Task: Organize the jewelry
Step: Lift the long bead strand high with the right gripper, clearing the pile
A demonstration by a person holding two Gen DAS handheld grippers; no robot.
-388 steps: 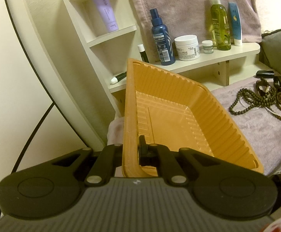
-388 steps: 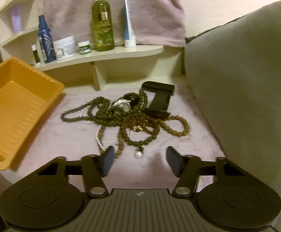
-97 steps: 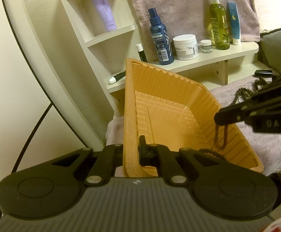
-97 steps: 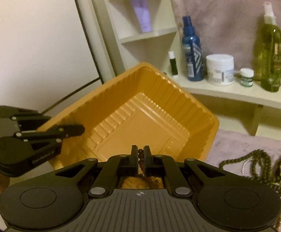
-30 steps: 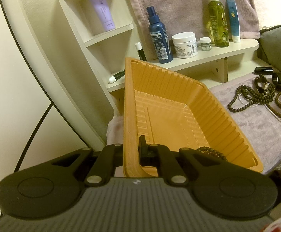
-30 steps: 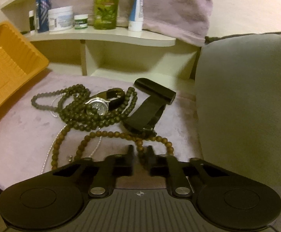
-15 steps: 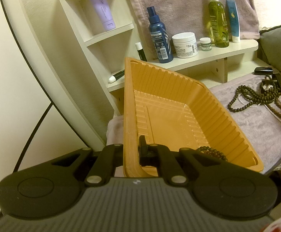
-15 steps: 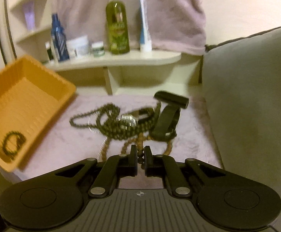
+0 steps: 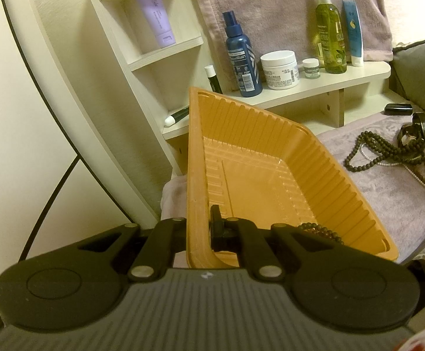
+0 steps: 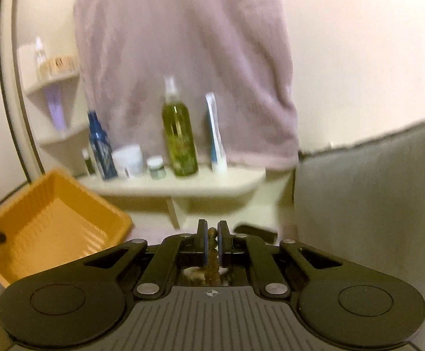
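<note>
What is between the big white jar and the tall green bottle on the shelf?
A small green-labelled jar sits between the white jar and the green bottle, clearest in the left wrist view.

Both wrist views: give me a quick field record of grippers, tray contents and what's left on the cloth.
left gripper: shut on the orange tray side wall
right gripper: shut on a brown bead strand, raised, view blurred
tray contents: one dark bead bracelet at the near end
purple cloth: tangle of bead necklaces beside the tray, not sorted yet
shelf: bottles and jars, not involved
</note>
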